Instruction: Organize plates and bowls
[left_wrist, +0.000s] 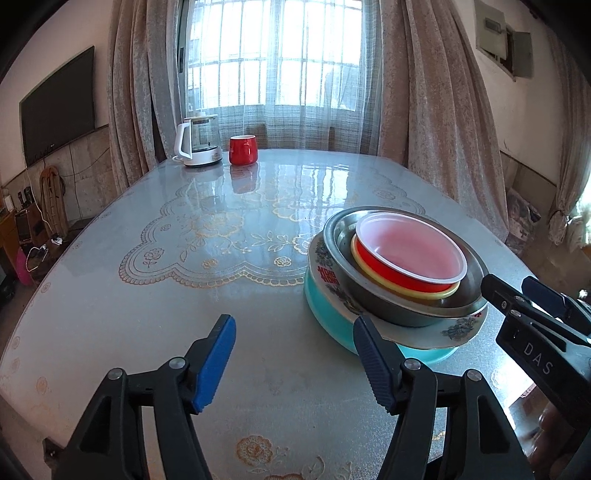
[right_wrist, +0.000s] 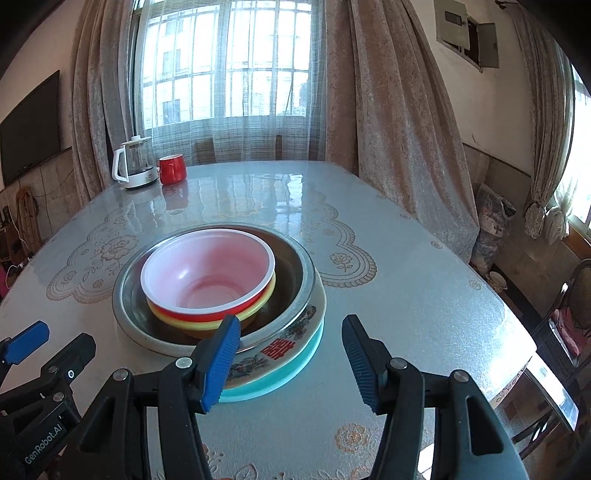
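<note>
Five dishes sit nested in one stack (right_wrist: 221, 295) on the bench (left_wrist: 184, 295), well this side of the kettle (left_wrist: 197, 142) and the red mug (left_wrist: 242, 149) at the far edge. Left of the stack, the left tool (left_wrist: 293, 363) is spread with nothing between its pads, its right pad just at the rim of the teal plate (left_wrist: 325, 314). From the bottom up come the teal plate, a flowered plate (right_wrist: 284, 345), a steel basin (right_wrist: 303, 280), a yellow bowl (right_wrist: 218, 325) and a red bowl (right_wrist: 207, 273) — the last two look like light, thin plastic that would flex under a pinch. The flowered plate looks ceramic, heavy and chippable; the basin is stiff but slick. Rims are the likely hold. Right of the stack, the right tool (right_wrist: 290, 360) is spread too, pinching nothing — its left pad overlaps the basin's near edge, though whether it touches I cannot tell.
</note>
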